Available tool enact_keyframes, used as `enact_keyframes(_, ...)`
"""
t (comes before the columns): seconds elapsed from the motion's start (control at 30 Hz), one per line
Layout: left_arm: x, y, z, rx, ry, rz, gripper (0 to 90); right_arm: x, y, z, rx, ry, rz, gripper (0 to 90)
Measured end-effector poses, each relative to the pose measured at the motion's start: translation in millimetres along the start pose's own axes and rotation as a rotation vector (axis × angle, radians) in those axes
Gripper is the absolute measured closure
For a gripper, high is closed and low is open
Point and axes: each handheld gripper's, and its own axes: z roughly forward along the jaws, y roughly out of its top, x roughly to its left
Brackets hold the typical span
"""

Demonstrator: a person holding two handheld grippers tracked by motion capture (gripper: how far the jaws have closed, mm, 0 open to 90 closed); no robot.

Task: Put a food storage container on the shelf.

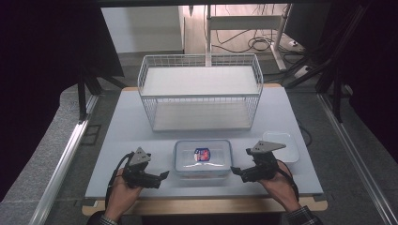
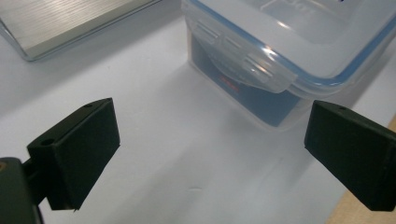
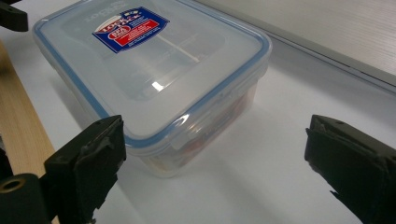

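Note:
A clear plastic food box (image 1: 202,158) with a blue-sealed lid and a red and blue label stands at the front middle of the white table. Left of the box my left gripper (image 1: 161,178) is open, its jaws pointing right toward it. In the left gripper view the box (image 2: 299,42) and its side latch (image 2: 243,63) lie just beyond the open gripper (image 2: 210,142). At the box's right end my right gripper (image 1: 238,173) is open too, pointing left. The right gripper view has the box (image 3: 154,70) ahead of the open gripper (image 3: 215,158), with nothing between the jaws.
A white wire basket rack (image 1: 201,91) with two levels stands at the back middle of the table (image 1: 122,136). A second clear lid or shallow tray (image 1: 284,145) lies at the right, behind my right gripper. The table's wooden front edge (image 1: 206,204) runs close under both hands.

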Motion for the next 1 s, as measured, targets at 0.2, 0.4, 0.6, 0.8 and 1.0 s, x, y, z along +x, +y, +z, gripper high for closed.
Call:
enact_keyframes(0.2,-3.9,9.9,0.3,0.027,0.014,0.032,2.8,1.1,3.0,6.7,0.025,0.016,0.054,1.8)
enact_keyframes(0.4,-3.3,20.8,6.0,0.025,-0.051,0.001,4.1,6.1,9.4,8.5,0.053,0.044,0.069,6.8)
enact_keyframes(0.6,-4.2,32.4,7.6,0.015,-0.068,0.003,11.6,7.6,19.1,12.6,0.080,0.073,0.084,10.3)
enact_keyframes(0.8,7.5,42.5,26.4,0.086,-0.155,-0.061,9.7,1.3,23.8,28.1,0.131,0.130,0.126,10.2)
enact_keyframes(1.0,18.5,46.1,47.9,0.142,-0.314,-0.158,5.9,-7.9,28.1,48.0,0.200,0.213,0.233,4.5)
